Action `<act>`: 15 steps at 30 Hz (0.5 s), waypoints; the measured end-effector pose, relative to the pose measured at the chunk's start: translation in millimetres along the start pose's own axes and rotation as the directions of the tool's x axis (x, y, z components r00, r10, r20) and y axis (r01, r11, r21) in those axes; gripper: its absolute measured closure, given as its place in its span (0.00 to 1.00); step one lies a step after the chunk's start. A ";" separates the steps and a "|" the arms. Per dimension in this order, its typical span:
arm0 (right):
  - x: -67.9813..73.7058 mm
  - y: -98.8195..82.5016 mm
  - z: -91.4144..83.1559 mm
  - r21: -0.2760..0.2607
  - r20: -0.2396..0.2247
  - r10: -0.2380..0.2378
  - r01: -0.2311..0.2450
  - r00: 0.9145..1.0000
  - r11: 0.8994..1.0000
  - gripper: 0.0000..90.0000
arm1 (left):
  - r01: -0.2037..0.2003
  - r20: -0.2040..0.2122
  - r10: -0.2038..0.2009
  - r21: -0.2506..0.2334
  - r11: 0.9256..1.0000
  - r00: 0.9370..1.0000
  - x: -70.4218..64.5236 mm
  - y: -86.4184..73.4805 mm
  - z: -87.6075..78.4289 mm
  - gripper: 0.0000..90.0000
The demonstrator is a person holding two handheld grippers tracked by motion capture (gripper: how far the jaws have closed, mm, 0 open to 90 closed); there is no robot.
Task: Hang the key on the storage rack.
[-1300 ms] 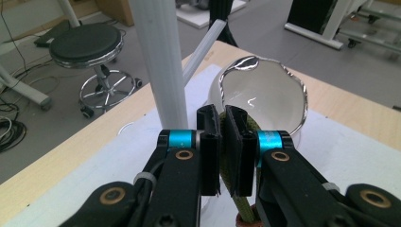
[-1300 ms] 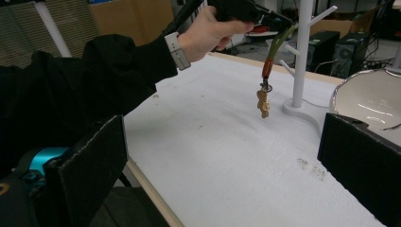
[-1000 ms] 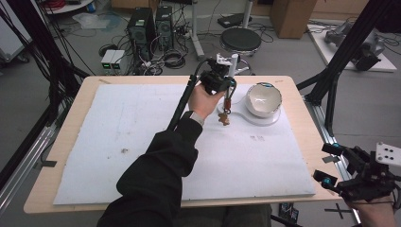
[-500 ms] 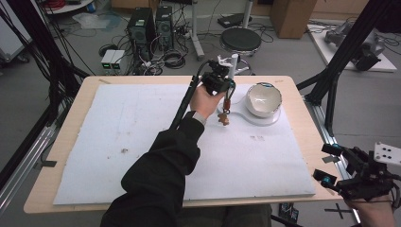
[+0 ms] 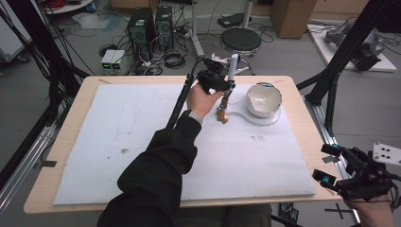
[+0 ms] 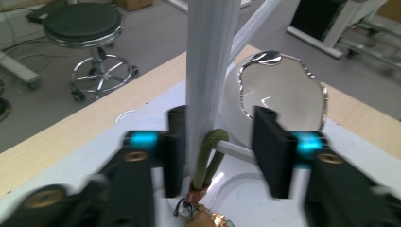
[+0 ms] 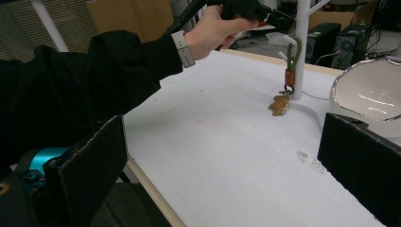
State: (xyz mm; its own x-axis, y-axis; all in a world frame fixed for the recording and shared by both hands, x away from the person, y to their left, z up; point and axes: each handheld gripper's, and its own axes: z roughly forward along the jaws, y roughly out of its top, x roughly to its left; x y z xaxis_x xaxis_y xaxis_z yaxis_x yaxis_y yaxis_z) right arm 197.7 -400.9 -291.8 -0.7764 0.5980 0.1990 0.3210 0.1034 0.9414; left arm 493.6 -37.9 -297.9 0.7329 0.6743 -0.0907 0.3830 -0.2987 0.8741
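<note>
An olive-green loop (image 6: 208, 158) with a copper-orange collar carries a golden-brown bear charm (image 7: 280, 104). At its 12 o'clock rises the white ribbed post (image 6: 210, 71). At 3 o'clock is a cream bowl (image 5: 263, 99) (silver-edged rim). The mat (image 5: 142, 142) is white with small brown specks; the table (image 5: 71, 123) is pale wood. The sleeve (image 5: 156, 175) is black.

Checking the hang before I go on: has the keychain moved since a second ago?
No. The keychain hangs at the same spot beside the white stand, left of the bowl.
</note>
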 end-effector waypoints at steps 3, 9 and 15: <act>0.1 0.1 0.1 0.003 0.002 -0.001 0.001 1.000 1.000 0.02 | 0.003 0.044 -0.003 -0.010 1.000 0.999 0.6 0.4 -5.3 0.30; -0.3 -0.6 1.4 0.006 -0.002 0.004 -0.004 1.000 1.000 0.02 | 0.022 0.068 -0.021 -0.010 1.000 0.997 3.6 0.8 -20.3 0.09; -3.0 -1.7 4.8 0.009 0.002 0.007 -0.007 1.000 1.000 0.02 | -0.012 0.120 0.009 0.019 1.000 0.993 -0.4 -2.0 -42.1 0.07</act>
State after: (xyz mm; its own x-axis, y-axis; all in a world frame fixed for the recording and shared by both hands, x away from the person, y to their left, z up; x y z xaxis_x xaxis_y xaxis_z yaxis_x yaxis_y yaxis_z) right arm 202.1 -399.1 -295.3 -0.7728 0.6007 0.2048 0.3313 0.1066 0.9375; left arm 468.9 -9.2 -279.6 0.7986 0.5856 -0.1393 0.3853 -0.3195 0.8657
